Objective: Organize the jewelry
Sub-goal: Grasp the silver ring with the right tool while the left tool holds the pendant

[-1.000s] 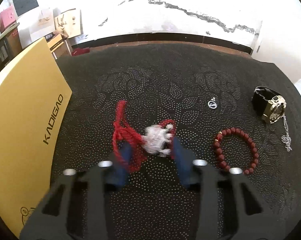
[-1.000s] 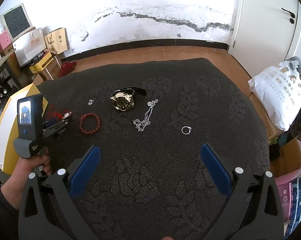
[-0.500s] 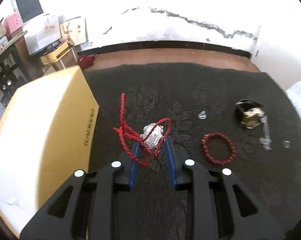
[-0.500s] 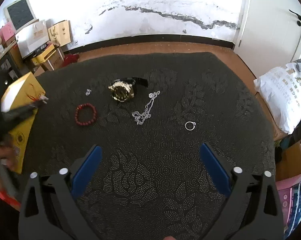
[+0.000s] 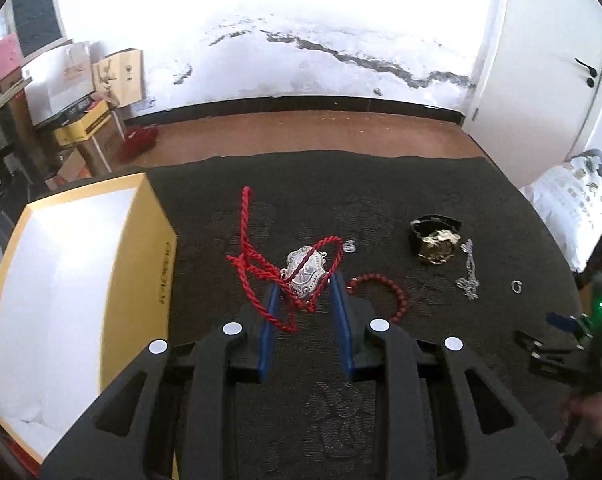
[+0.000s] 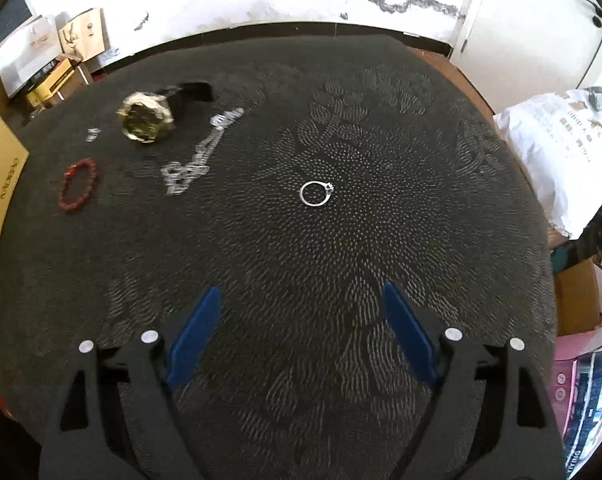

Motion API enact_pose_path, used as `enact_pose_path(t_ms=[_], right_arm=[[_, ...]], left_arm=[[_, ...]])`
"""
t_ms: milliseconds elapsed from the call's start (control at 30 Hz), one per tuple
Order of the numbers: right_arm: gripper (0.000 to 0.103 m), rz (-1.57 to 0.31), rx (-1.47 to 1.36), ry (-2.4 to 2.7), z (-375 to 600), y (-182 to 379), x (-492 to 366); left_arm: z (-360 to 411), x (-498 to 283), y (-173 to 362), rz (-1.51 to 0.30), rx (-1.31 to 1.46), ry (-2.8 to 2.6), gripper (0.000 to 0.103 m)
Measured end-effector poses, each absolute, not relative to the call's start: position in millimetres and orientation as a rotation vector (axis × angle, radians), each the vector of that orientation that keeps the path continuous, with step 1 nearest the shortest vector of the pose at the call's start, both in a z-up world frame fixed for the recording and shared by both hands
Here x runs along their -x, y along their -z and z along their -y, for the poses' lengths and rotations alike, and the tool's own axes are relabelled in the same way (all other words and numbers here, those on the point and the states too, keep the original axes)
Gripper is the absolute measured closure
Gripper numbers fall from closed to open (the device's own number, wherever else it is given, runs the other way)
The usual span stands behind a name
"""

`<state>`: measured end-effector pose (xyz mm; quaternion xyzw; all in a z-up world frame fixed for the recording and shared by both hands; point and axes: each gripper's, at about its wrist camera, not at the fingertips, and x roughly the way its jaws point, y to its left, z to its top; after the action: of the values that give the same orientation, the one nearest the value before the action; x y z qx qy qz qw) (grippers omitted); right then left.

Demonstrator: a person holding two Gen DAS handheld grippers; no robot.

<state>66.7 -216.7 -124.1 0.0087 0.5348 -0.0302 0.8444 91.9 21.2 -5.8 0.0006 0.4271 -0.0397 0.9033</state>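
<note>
My left gripper (image 5: 303,289) is shut on a silver pendant (image 5: 304,271) with a red cord (image 5: 247,248), held above the black cloth. The yellow box (image 5: 65,288) with a white inside lies open at the left. A red bead bracelet (image 5: 385,292), a gold watch (image 5: 435,240), a silver chain (image 5: 469,270) and a ring (image 5: 516,286) lie on the cloth. My right gripper (image 6: 301,300) is open and empty, low over the cloth, with the ring (image 6: 316,193) ahead of it. The watch (image 6: 145,117), chain (image 6: 197,160) and bracelet (image 6: 79,190) lie to its far left.
The black patterned cloth (image 6: 381,128) covers the table. A small silver piece (image 5: 349,245) lies near the pendant. A white bag (image 6: 557,140) and boxes stand off the right edge. Cardboard boxes (image 5: 81,120) stand on the floor at the far left.
My left gripper has shut on the pendant and lifted it with its cord off the cloth. My right gripper has moved down and forward toward the ring.
</note>
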Motion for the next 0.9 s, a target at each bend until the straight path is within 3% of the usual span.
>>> enact_pose_path(t_ms=[367,467,533,667,700,900], right_arm=[[0.020,-1.037,-0.014,-0.021,228.6,131.5,-96.3],[0.025,-1.030,-0.003,-0.051,229.7,130.4,-105.1],[0.038,-1.027,0.002,-0.064,232.2,130.0,-110.2],[0.056,-1.019,0.005,-0.069,236.3,126.2,-110.1],[0.081,-1.013,-0.007,-0.075,240.7,125.7,-111.8],[0.086,-1.014,0.046,-0.065,239.7,123.9,-113.4]], left_arm=[[-8.5,-93.8,11.9,-0.889,-0.030,0.103,0.077],[-6.2,-95.8,12.0,-0.891,-0.032,0.107,0.077],[-5.5,-96.0,11.6,-0.891,-0.032,0.111,0.077],[-2.1,-96.3,12.0,-0.895,-0.035,0.120,0.077],[-2.0,-96.9,11.9,-0.897,-0.033,0.122,0.077],[3.3,-97.7,9.7,-0.892,-0.042,0.127,0.077]])
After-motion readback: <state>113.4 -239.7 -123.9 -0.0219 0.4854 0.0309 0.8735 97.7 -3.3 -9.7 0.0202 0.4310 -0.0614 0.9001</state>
